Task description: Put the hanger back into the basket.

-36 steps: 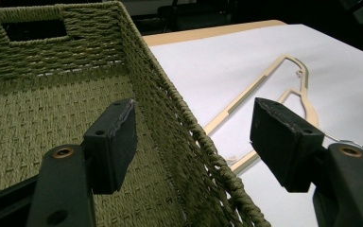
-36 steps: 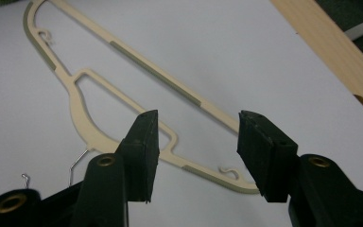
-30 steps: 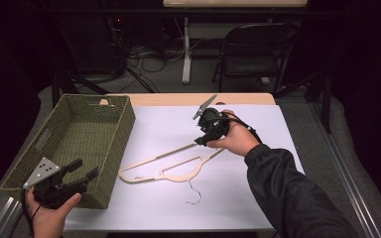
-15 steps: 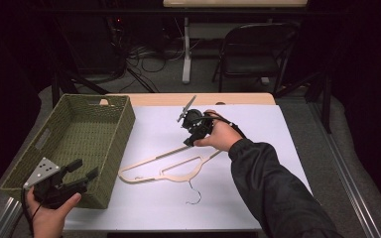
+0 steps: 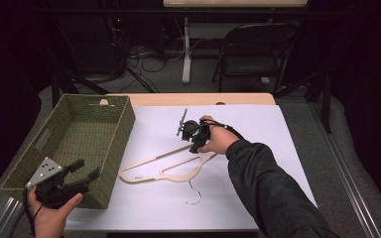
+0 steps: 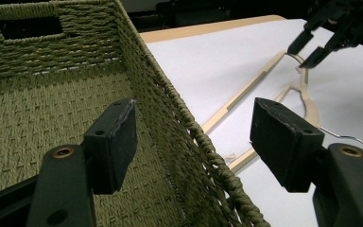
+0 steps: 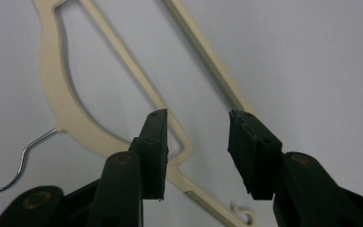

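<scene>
R hand (image 5: 217, 139) is stretched out over the middle of the table, forearm in a dark sleeve (image 5: 273, 183) coming in from the lower right, wrist bent so the right gripper (image 5: 194, 144) points down at the hanger (image 5: 171, 167). Jaws are apart and have just been closing; in the right gripper view (image 7: 196, 156) the hanger's (image 7: 123, 66) thin bar sits in the gap between them at its bent corner, pads not pressing on it. In the left gripper view the same tool (image 6: 309, 49) hangs tip-down right over the hanger's (image 6: 260, 101) far corner; can't tell if a tip touches it.

L hand (image 5: 49, 218) is low at the near left corner, palm up under the left gripper (image 5: 87, 171), grey plate on top. Tool lies roughly level, aimed across the basket's (image 5: 116, 144) near corner toward the hanger. Jaws wide apart (image 6: 194, 137), nothing clamped; basket rim (image 6: 189, 127) runs between them in the view, farther off.

Hanger: cream-coloured, w/ a wire hook (image 5: 194, 196), flat on the white sheet (image 5: 258, 129), mid-table, just beside the basket's right wall, not touching it.

Basket: green woven, rectangular, cut-out handle in the end wall, on the left side of the table. Visible floor bare, near corner hidden by the L tool.
</scene>
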`<state>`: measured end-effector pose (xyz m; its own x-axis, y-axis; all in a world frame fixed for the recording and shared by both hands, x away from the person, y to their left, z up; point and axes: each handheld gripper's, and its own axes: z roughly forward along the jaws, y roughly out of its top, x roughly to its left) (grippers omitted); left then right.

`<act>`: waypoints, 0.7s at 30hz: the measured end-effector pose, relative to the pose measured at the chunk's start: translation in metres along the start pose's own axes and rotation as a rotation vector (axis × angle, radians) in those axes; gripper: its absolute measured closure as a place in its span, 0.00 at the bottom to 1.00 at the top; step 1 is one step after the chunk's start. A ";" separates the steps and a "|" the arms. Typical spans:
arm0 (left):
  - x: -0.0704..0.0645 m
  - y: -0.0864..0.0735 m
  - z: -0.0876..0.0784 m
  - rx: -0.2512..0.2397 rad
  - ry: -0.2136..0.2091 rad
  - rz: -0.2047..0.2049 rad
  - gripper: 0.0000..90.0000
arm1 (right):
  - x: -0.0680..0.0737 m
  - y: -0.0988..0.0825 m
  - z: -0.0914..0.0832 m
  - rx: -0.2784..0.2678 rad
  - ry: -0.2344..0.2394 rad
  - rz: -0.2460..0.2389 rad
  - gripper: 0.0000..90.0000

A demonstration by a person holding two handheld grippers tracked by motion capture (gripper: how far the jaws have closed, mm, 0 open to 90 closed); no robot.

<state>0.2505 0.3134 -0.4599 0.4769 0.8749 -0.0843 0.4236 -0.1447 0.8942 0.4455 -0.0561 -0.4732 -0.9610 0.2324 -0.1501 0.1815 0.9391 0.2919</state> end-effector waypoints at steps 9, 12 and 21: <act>-0.001 0.000 0.002 0.008 0.003 0.002 0.36 | 0.004 0.004 0.024 0.045 0.057 -0.088 0.66; -0.001 0.000 0.002 0.006 0.002 0.002 0.36 | 0.004 0.004 0.030 0.061 0.071 -0.090 0.66; 0.000 0.000 0.001 0.001 0.004 0.004 0.36 | 0.004 0.003 0.043 0.093 0.098 -0.078 0.66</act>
<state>0.2512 0.3131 -0.4607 0.4753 0.8763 -0.0786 0.4224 -0.1490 0.8941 0.4514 -0.0414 -0.5139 -0.9878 0.1367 -0.0746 0.1201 0.9737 0.1935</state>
